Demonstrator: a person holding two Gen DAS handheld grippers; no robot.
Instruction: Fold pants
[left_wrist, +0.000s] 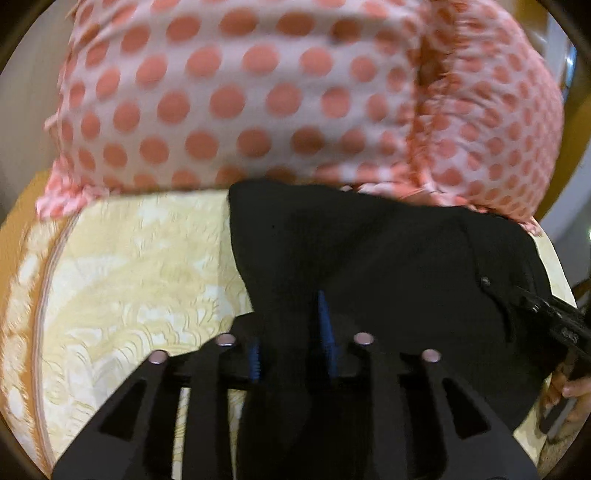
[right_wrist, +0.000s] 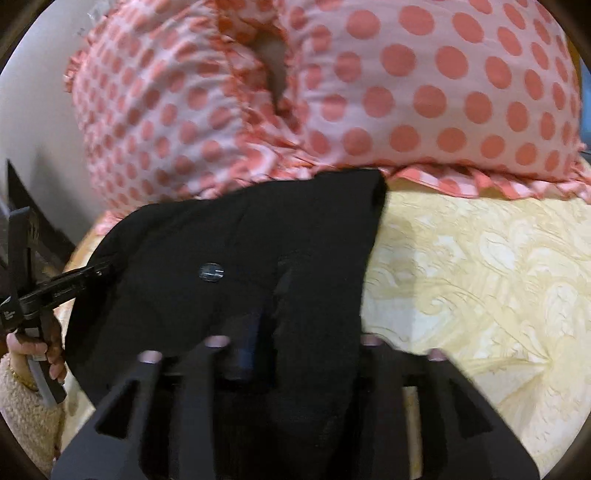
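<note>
We see black pants on the bed, both grippers' fingertips blurred against cloth, grip unclear.

No text, label, brand or number can be read anywhere; small markings on the tool are blurred

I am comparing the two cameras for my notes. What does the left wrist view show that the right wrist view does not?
Only the left wrist view shows blue ridged pads on its fingers. Only the right wrist view shows a shiny button on the black pants, a fleecy sleeve, and the gap between the two dotted pillows. Both show the pants on the yellow bedcover, the pillows behind, and the other gripper at the edge.
</note>
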